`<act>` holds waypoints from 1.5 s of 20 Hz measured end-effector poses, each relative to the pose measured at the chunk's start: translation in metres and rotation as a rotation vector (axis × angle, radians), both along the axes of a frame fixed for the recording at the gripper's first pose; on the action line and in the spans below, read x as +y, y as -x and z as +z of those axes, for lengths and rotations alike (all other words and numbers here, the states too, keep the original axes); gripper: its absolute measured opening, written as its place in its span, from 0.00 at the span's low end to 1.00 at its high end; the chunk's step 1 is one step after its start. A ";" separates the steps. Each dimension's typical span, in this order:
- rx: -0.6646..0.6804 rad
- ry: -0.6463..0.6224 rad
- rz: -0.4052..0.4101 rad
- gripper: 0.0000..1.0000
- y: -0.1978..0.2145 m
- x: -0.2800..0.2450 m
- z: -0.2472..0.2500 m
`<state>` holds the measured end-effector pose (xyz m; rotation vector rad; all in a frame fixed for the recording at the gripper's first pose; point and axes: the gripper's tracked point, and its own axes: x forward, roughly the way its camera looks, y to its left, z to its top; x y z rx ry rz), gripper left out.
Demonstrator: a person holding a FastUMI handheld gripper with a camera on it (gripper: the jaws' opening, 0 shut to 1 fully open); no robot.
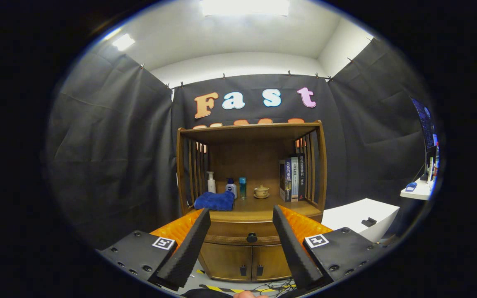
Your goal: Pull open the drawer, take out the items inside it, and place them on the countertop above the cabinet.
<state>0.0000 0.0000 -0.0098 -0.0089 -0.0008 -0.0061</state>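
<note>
Still closed: drawer faces the spread tool

Straight ahead, the wooden cabinet (250,198) stands against the black cloth wall, and its drawer (242,232) sits flush in the front, closed, with a dark round knob (251,237) at its middle. The tool (242,223) hangs in front of it with its fingers (189,248) wide apart and nothing between them; the knob shows in the gap, beyond the tips and apart from both.

Above the drawer, the bench (259,209) carries a folded blue towel (215,201) at its left front edge. Behind that stand a white pump bottle (211,182), a small blue-capped bottle (231,188) and a teal tube (242,187). A lidded teacup on a saucer (261,191) sits near the middle, and a row of upright books (292,178) lines the right side by the slats. Below the drawer are two closed cabinet doors (250,261). A white box (356,217) stands to the cabinet's right.
</note>
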 end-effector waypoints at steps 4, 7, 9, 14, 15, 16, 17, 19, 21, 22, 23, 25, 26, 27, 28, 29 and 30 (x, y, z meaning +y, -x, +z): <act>0.016 0.003 0.011 0.98 -0.009 0.003 -0.014; -0.002 -0.011 0.004 0.98 -0.028 0.003 -0.018; -0.012 -0.010 -0.008 0.98 -0.044 0.000 -0.019; -0.012 0.044 -0.033 0.98 -0.099 -0.011 -0.038; -0.018 0.054 -0.037 0.98 -0.112 -0.013 -0.042; -0.015 0.063 -0.040 0.98 -0.124 -0.016 -0.053; -0.004 0.070 -0.042 0.98 -0.135 -0.018 -0.067; 0.044 0.070 -0.039 0.99 -0.153 -0.021 -0.099; 0.083 0.070 -0.046 0.99 -0.172 -0.026 -0.130; 0.102 0.071 -0.049 0.99 -0.179 -0.031 -0.145; 0.115 0.071 -0.054 0.99 -0.186 -0.035 -0.159; 0.138 0.084 -0.063 0.99 -0.199 -0.039 -0.182; 0.145 0.089 -0.068 0.99 -0.207 -0.042 -0.193; 0.153 0.091 -0.076 0.99 -0.213 -0.046 -0.203; 0.163 0.083 -0.080 0.99 -0.219 -0.048 -0.213; 0.172 0.070 -0.076 0.99 -0.224 -0.048 -0.224; 0.163 0.063 -0.081 0.98 -0.233 -0.050 -0.231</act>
